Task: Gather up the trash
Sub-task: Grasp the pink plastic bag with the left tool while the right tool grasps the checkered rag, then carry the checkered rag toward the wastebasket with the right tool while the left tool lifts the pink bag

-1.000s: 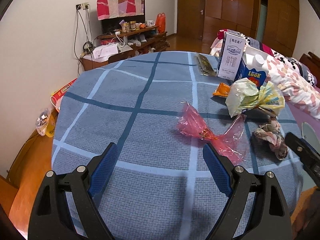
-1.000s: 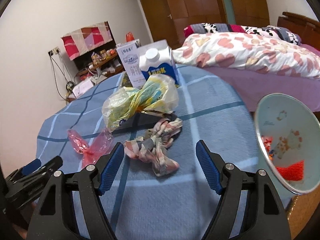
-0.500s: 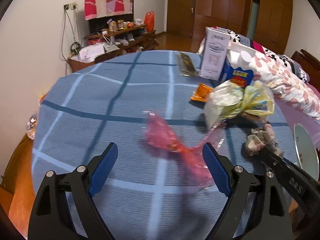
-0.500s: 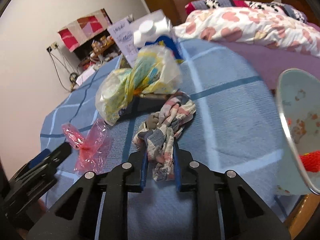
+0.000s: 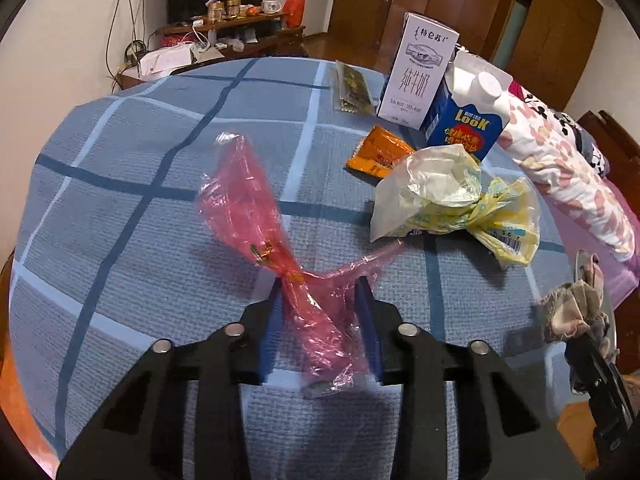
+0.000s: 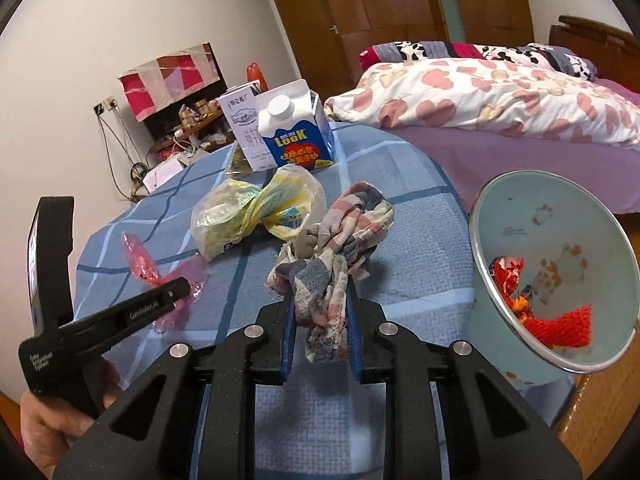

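Note:
My left gripper (image 5: 320, 300) is shut on a pink plastic wrapper (image 5: 256, 216) and holds it just above the blue checked tablecloth (image 5: 120, 200). My right gripper (image 6: 320, 300) is shut on a crumpled plaid rag (image 6: 340, 236), lifted off the table near its right edge. The rag also shows at the right in the left wrist view (image 5: 576, 304). A pale bin (image 6: 560, 240) with red scraps inside stands right of the table. A crumpled yellow-white plastic bag (image 5: 444, 196) lies on the table, also seen in the right wrist view (image 6: 256, 208).
An orange snack packet (image 5: 376, 154), a dark wrapper (image 5: 352, 88), a white milk carton (image 5: 420, 72) and a blue LOOK carton (image 5: 468, 120) stand at the table's far side. A bed (image 6: 500, 92) lies to the right. A cluttered TV shelf (image 5: 224, 28) stands by the far wall.
My left gripper moved forward and shut on the pink wrapper, lifting it. My right gripper, shut on the rag half a second ago, has raised it toward the bin.

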Available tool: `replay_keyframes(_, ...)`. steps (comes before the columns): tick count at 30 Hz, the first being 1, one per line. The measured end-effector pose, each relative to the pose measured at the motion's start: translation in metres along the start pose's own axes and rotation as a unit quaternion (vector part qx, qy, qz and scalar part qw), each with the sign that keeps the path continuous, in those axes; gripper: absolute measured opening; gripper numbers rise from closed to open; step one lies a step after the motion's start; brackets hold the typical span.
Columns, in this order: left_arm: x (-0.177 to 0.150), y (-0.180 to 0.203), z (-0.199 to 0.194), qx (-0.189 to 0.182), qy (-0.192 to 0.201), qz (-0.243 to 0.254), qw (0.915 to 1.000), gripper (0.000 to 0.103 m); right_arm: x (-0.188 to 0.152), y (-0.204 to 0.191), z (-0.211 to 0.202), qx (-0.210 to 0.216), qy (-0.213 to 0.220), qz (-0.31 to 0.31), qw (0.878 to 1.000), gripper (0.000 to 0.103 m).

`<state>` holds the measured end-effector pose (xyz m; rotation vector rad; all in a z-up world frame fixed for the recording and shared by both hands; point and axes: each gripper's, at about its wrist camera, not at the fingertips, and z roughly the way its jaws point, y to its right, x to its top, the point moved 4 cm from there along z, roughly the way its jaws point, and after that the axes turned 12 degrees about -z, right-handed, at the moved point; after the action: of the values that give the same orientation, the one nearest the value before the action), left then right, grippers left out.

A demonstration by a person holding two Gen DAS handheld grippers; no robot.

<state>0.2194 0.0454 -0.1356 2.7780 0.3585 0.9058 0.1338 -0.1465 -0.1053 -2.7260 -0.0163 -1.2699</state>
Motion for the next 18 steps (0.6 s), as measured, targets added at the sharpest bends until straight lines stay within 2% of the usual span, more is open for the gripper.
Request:
replay_keyframes(8, -0.002, -0.017, -0.035, -0.004, 0.032, 0.008, 0.9994, 0.030, 0.004, -0.003, -0.024, -0.013, 0.036, -0.014, 0.999, 0.022)
replay_keyframes(14, -0.006, -0.020, -0.076, 0.022, 0.086, 0.047, 0.9949, 0.030, 0.004, -0.005, -0.038, -0.017, 0.051, -0.019, 0.998, 0.022)
replay_keyframes(18, -0.010, -0.013, -0.095, 0.019, 0.104, 0.065, 0.9923, 0.030, 0.003, -0.008, -0.052, -0.020, 0.060, -0.028, 0.998, 0.022)
